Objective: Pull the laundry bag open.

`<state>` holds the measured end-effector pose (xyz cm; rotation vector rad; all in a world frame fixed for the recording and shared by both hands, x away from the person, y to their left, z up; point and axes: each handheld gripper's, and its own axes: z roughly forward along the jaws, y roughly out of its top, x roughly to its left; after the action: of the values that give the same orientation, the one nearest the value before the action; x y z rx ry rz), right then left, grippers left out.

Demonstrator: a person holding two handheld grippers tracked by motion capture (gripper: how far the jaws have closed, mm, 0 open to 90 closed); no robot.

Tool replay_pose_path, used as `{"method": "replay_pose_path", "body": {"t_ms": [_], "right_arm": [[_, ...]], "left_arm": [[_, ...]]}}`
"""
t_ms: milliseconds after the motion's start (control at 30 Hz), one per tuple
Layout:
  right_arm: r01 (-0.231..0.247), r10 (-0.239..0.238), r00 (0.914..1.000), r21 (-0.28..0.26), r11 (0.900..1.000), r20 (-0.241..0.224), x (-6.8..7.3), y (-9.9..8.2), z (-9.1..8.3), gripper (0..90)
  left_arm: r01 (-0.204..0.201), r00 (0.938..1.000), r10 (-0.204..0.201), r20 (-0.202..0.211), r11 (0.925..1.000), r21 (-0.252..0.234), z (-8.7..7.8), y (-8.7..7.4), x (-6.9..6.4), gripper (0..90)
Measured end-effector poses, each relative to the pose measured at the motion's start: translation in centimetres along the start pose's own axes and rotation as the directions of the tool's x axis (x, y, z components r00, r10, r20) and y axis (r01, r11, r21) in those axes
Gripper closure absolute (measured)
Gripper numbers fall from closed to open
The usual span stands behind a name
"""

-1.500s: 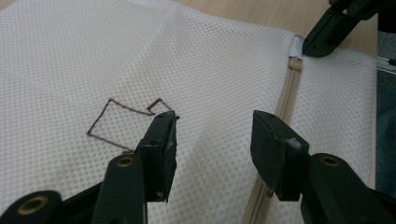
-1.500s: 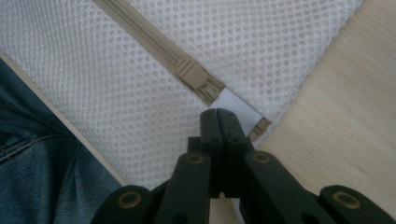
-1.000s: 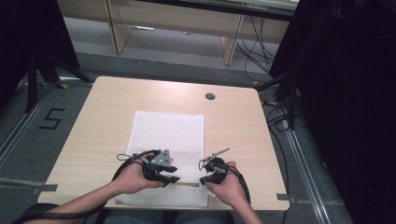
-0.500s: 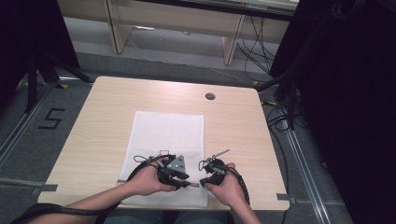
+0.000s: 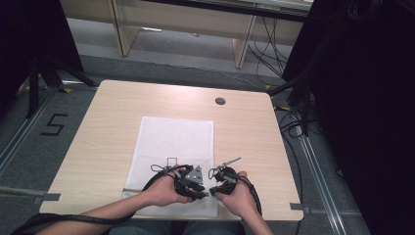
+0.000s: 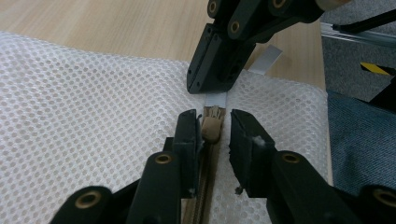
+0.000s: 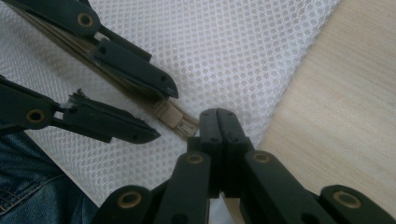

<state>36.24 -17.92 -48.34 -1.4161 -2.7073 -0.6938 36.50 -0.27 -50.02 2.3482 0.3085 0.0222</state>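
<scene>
Lying flat at the near edge of the pale wooden table [image 5: 112, 112], the white honeycomb-mesh zipped bag [image 5: 176, 142] has its tan plastic zipper slider [image 6: 211, 128] between my left gripper's [image 6: 212, 133] parted jaws. My right gripper [image 7: 218, 122] is clenched on the bag's end just past the slider. A black "5" [image 5: 53, 125] marks the floor.

One table [image 5: 122, 112] stands in the high view, with one white mesh bag [image 5: 171, 139] on it. The bag has one beige zipper [image 7: 140, 95] with one slider [image 6: 211, 128]. There are two grippers, a left gripper [image 5: 192, 180] and a right gripper [image 5: 221, 177], each with two black jaws, and two hands hold them. One round hole [image 5: 220, 101] sits in the tabletop. One number mark [image 5: 53, 125] is on the floor.
</scene>
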Motion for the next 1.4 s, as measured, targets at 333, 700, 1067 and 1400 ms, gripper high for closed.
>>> {"method": "replay_pose_path", "body": {"t_ms": [333, 700, 1067, 1400], "right_arm": [[-0.010, 0.010, 0.9999, -0.002, 0.9999, 0.003, 0.07, -0.03, -0.02, 90.0], [-0.018, 0.018, 0.9998, -0.001, 0.9998, 0.001, 0.04, -0.03, 0.01, 90.0], [-0.035, 0.035, 0.9992, 0.010, 0.9993, 0.020, 0.36, -0.02, -0.06, 90.0], [0.015, -0.016, 0.9992, 0.006, 0.9999, 0.035, 0.48, 0.08, 0.07, 90.0]], "left_arm": [[-0.058, 0.9983, 0.058, -0.009, 0.9983, -0.002, 0.16, 0.12, -0.23, 76.3], [-0.082, 0.9966, 0.082, -0.006, 0.9965, -0.012, 0.65, 0.08, -0.12, 76.1], [-0.107, 0.9935, 0.107, -0.037, 0.9942, 0.010, 0.65, 0.23, -0.44, 81.6], [-0.072, 0.9971, 0.072, -0.026, 0.9974, 0.004, 0.37, 0.41, -0.63, 81.8]]}}
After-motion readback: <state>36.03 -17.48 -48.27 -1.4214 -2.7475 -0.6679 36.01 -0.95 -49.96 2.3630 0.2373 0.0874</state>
